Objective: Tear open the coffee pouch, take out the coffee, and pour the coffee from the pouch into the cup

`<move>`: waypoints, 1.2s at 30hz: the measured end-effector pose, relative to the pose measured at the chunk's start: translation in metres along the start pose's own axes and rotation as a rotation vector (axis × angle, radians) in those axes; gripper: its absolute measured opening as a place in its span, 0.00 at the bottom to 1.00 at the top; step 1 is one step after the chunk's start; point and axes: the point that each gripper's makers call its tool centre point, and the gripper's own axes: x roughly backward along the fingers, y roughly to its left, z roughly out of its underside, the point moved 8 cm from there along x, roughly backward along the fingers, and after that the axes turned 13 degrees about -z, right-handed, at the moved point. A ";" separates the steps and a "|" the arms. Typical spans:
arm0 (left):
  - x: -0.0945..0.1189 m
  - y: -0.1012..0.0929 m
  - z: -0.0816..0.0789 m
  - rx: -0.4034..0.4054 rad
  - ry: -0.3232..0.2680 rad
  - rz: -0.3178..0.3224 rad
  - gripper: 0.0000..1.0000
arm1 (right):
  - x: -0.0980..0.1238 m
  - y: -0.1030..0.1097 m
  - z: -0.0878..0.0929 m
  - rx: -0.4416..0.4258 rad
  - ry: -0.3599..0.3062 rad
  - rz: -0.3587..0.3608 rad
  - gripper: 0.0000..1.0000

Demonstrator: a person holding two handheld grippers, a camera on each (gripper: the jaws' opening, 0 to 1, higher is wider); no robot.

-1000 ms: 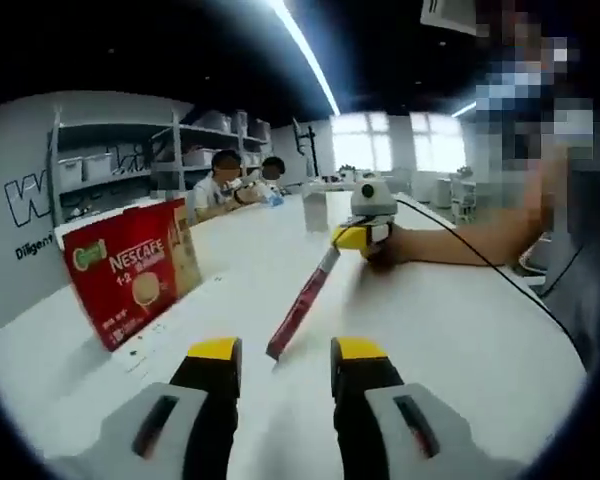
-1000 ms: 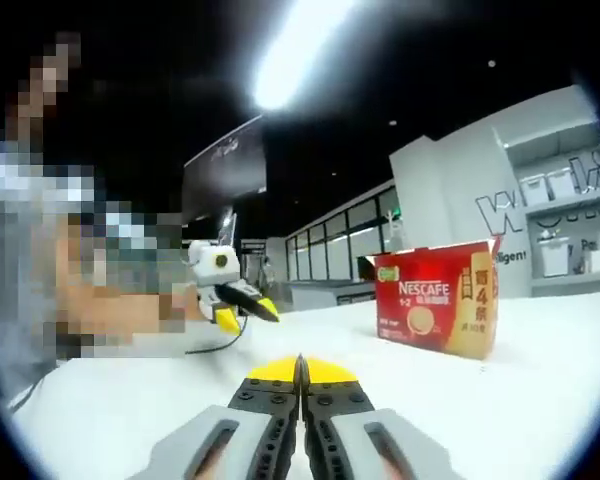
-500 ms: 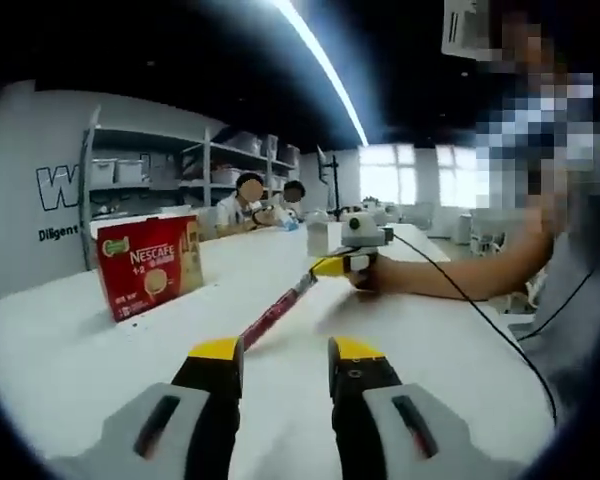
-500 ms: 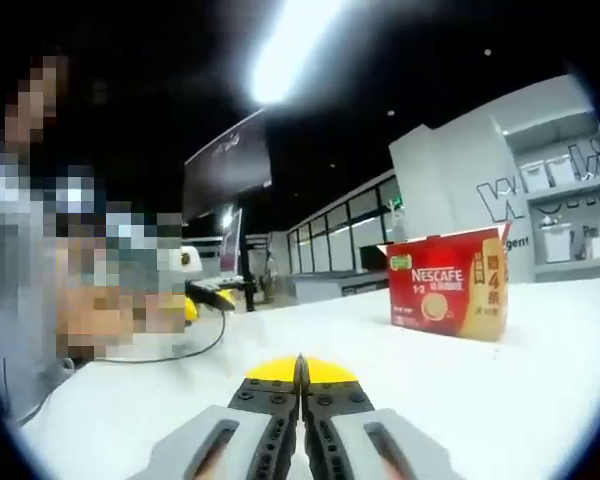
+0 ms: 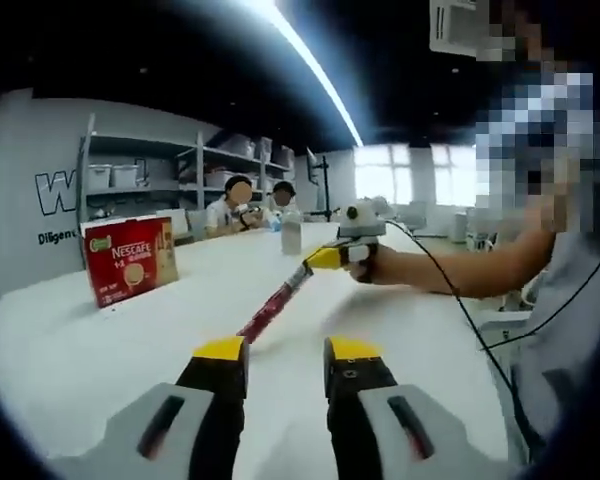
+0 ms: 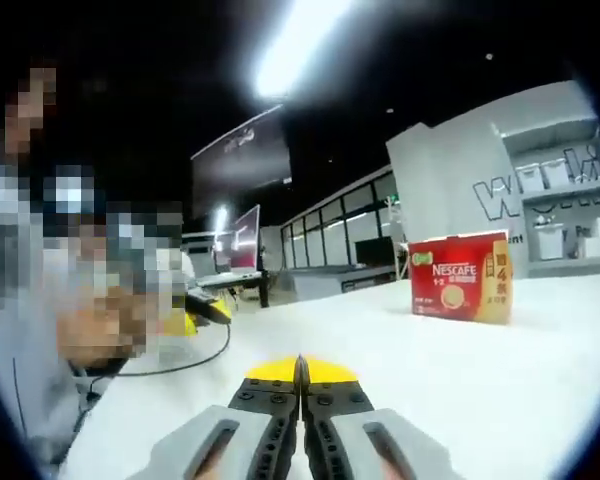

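Observation:
A long red coffee pouch (image 5: 276,303) slants above the white table (image 5: 100,350). My right gripper (image 5: 320,260) holds it by the top end, a hand behind it. The pouch's lower end hangs just beyond the tip of my left gripper's left jaw. My left gripper (image 5: 285,352) is open, with nothing between its yellow-tipped jaws. In the right gripper view my right gripper (image 6: 300,368) has its jaws pressed together, and the left gripper (image 6: 212,310) shows at the left, held in a hand. A pale cup (image 5: 291,237) stands far down the table.
A red Nescafe box (image 5: 128,273) (image 6: 460,280) stands on the table to the left of the pouch. A black cable (image 6: 195,358) trails from the left gripper. Two people sit at the table's far end by shelving (image 5: 150,180). A person's arm (image 5: 450,265) reaches in from the right.
Both views have shifted, and the Nescafe box now looks smaller and farther off. The pouch's lower end has drifted from between my left jaws to just past the left jaw's tip.

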 end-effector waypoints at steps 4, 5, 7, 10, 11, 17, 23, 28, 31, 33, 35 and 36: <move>0.010 -0.012 0.006 -0.001 -0.006 0.001 0.32 | -0.001 0.030 -0.004 0.004 -0.048 -0.020 0.00; 0.012 -0.013 0.007 -0.002 -0.005 0.000 0.32 | -0.001 0.036 -0.005 0.006 -0.058 -0.024 0.00; 0.017 -0.017 0.007 -0.001 -0.014 -0.003 0.32 | -0.001 0.050 -0.009 0.014 -0.081 -0.034 0.00; 0.025 -0.024 0.006 0.006 -0.040 0.003 0.32 | -0.001 0.070 -0.014 0.028 -0.101 -0.041 0.00; 0.027 -0.026 0.005 0.007 -0.048 0.007 0.32 | -0.001 0.076 -0.016 0.029 -0.110 -0.043 0.00; 0.024 -0.042 0.000 -0.035 -0.083 0.062 0.31 | -0.009 0.105 -0.022 0.031 -0.075 -0.004 0.00; -0.004 -0.065 -0.013 -0.113 -0.065 0.148 0.36 | -0.016 0.113 -0.020 0.030 -0.074 0.018 0.00; -0.032 -0.080 -0.015 -0.222 -0.082 0.228 0.36 | -0.030 0.129 -0.020 0.054 -0.071 0.017 0.00; -0.040 -0.086 -0.013 -0.276 -0.049 0.240 0.36 | -0.034 0.136 -0.021 0.089 -0.045 0.015 0.00; -0.042 -0.085 -0.013 -0.271 -0.044 0.244 0.31 | -0.034 0.140 -0.022 0.102 -0.041 0.010 0.00; -0.039 -0.090 -0.011 -0.202 -0.027 0.295 0.22 | -0.033 0.140 -0.024 0.109 -0.049 0.007 0.00; -0.038 -0.092 -0.011 -0.198 -0.035 0.299 0.18 | -0.032 0.141 -0.026 0.112 -0.058 0.004 0.00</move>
